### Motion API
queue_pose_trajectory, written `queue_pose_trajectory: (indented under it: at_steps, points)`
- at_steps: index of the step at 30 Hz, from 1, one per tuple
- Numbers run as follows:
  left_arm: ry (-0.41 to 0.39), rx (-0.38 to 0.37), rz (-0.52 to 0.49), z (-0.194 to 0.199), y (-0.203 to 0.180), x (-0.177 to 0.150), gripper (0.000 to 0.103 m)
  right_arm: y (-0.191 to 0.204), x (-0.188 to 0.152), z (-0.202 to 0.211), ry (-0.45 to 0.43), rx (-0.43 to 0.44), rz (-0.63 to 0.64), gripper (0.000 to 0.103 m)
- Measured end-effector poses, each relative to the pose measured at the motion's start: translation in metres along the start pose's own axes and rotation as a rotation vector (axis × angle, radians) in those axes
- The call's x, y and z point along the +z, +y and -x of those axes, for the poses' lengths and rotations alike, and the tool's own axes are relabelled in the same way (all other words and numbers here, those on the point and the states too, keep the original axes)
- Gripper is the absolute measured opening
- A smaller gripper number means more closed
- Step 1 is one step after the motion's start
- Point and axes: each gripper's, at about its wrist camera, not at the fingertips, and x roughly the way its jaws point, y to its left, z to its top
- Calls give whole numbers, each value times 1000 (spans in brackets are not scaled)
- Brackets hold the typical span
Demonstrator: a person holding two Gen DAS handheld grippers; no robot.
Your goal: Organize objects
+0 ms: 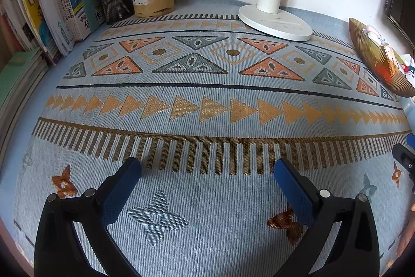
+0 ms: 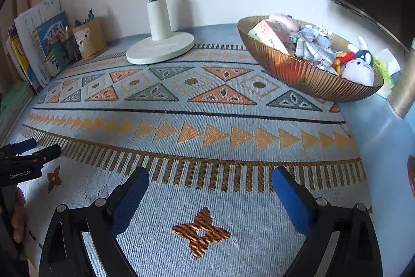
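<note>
Both the left gripper (image 1: pixel 207 168) and the right gripper (image 2: pixel 210 177) hover with jaws spread wide and nothing between them, above the near edge of the pale blue woven cloth with orange triangles (image 2: pixel 207 136). This looks like either the start or the finish of the tidying. The ribbed amber glass bowl (image 2: pixel 298 72) at the cloth's far right corner holds soft toys and a box; any next move means choosing a stray item, and none shows on the cloth.
</note>
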Motion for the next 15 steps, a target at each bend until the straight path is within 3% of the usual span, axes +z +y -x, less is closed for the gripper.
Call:
queue_pose_trajectory:
  at_steps: [15]
  points:
    - [-1,1,0,1,0,-1,103,-5,0,-5,29,28,-33,96]
